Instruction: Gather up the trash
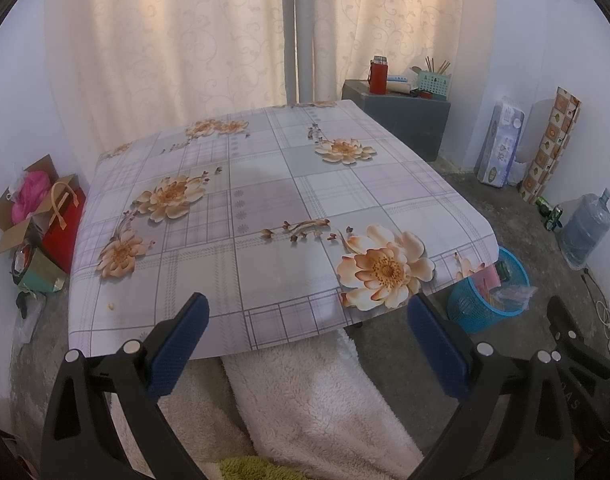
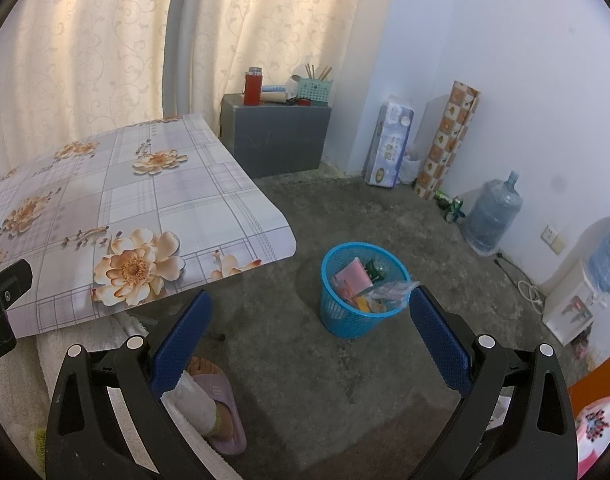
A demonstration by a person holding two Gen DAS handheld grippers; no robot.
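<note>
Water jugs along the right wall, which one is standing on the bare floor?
The clear blue jug beside the green cans stands on the floor; the other jug sits upturned on the white dispenser.

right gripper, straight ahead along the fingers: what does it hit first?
Probably the blue trash basket on the floor, slightly right of the right gripper midline. Jaws open and empty. Depth is unclear; it could meet bare floor first.

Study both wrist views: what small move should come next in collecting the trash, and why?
Probably bring the open left gripper down and left to the small orange crumb near the flowered tablecloth's front edge. It looks like the only scrap left there; the blue basket already holds wrappers, and the right gripper is open and empty.
</note>
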